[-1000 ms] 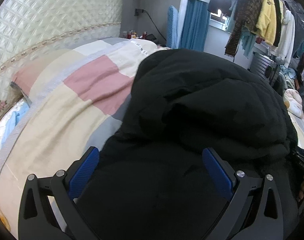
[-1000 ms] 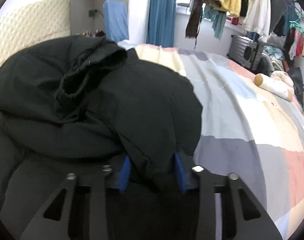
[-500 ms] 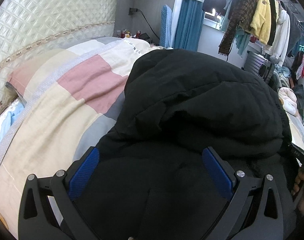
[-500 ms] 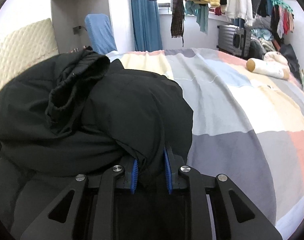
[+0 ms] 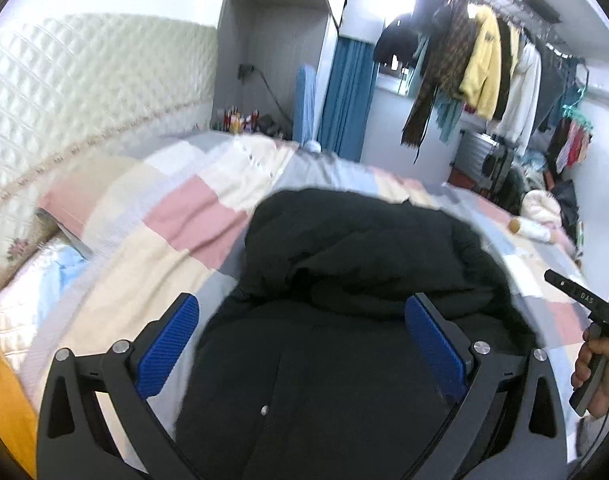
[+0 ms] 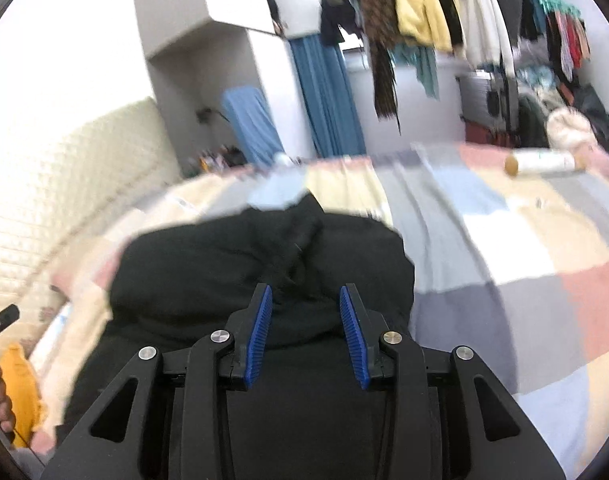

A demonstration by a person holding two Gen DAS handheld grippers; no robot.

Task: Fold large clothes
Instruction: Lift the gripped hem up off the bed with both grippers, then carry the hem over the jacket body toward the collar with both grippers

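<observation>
A bulky black padded coat (image 5: 364, 248) lies bunched in a folded heap on the patchwork bedcover (image 5: 176, 224). My left gripper (image 5: 302, 304) hovers above its near part, open wide, with nothing touching the blue pads. In the right wrist view the same coat (image 6: 224, 272) lies below my right gripper (image 6: 305, 292). Its jaws are opening and stand apart, and the fabric sits lower down, free of the pads. A hand (image 5: 596, 360) holds the right gripper's handle at the edge of the left wrist view.
A quilted cream headboard (image 5: 84, 92) stands at the left. Hanging clothes (image 6: 424, 4) fill a rail at the back right, with a suitcase (image 5: 480, 156) under them. A white roll (image 6: 544, 162) lies far on the bed, and a yellow cloth (image 6: 20, 392) at its near left.
Both grippers have lifted and drawn back from the coat. The right gripper, shut on a coat fold before, has let it go and its jaws stand wider.
</observation>
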